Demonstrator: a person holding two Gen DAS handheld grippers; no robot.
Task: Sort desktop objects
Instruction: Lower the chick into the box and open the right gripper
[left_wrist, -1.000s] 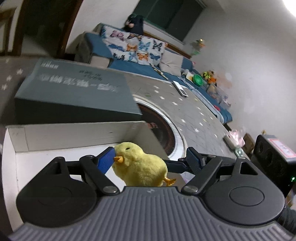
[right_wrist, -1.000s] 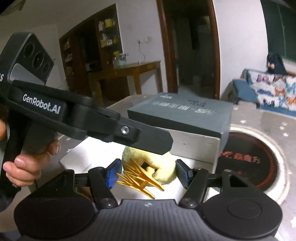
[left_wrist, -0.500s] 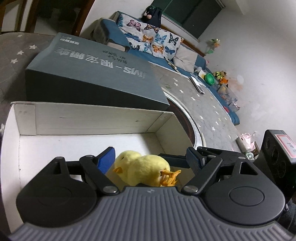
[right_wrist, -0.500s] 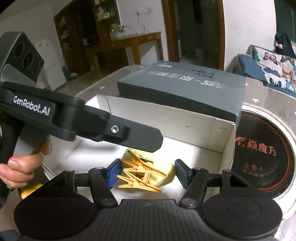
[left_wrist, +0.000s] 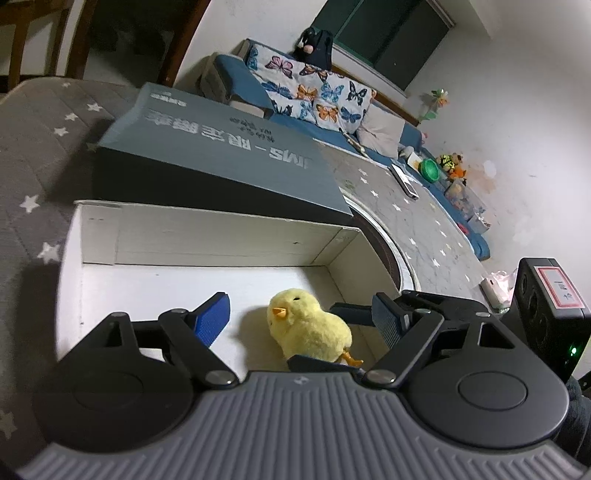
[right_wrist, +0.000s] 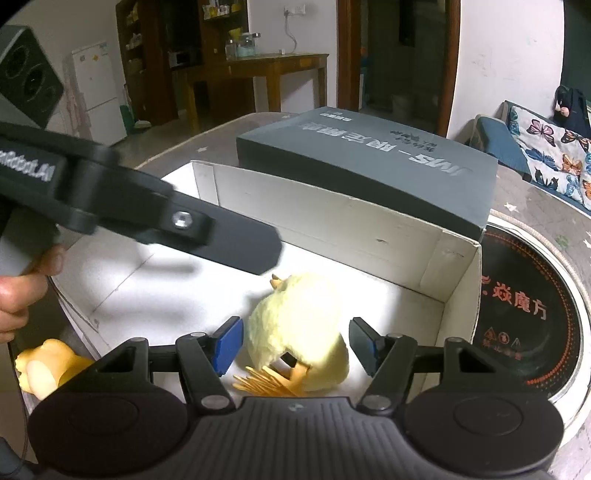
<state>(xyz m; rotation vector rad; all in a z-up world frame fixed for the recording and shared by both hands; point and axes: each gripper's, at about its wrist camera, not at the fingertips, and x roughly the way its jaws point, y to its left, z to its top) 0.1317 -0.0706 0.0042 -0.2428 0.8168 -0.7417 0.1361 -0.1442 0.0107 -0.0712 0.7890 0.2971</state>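
Observation:
A fluffy yellow chick (left_wrist: 314, 332) with orange feet stands on the floor of an open white cardboard box (left_wrist: 207, 240), near its right wall. In the right wrist view the chick (right_wrist: 295, 325) sits between the pads of my right gripper (right_wrist: 295, 343). Those jaws are opening, and a thin gap shows at the right pad. My left gripper (left_wrist: 299, 317) hovers open and wide over the same spot, with both pads clear of the chick. One of its black fingers (right_wrist: 236, 243) crosses above the box (right_wrist: 332, 218).
A large grey box (left_wrist: 229, 155) lies against the white box's far wall. A black round cooker plate (right_wrist: 528, 306) sits to the right. A yellow duck figure (right_wrist: 40, 365) lies outside the box's near left corner, below a hand (right_wrist: 22, 291). A remote (left_wrist: 404, 181) rests further along the table.
Both grippers have sunk toward the box floor. The chick, held above the box before, now stands upright on the floor. The right jaws have parted slightly.

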